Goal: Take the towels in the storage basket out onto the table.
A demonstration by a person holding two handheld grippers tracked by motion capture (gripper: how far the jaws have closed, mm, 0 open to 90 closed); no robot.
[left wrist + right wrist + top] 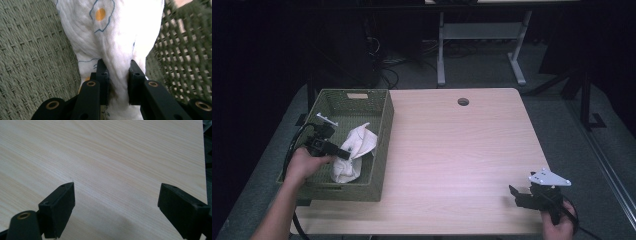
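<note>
Left gripper (117, 82) on bunched white cloth (112, 37)

The desk (462, 150) lies bare across the middle and right of the high view, with open room from the basket (382, 145) at the left to the right claw (518, 196) at the lower right. The basket's woven walls hem in the left claw (346, 154) on all sides but above. The cloth (354, 150) takes up the basket's right half, leaving a gap along its left wall.
</note>
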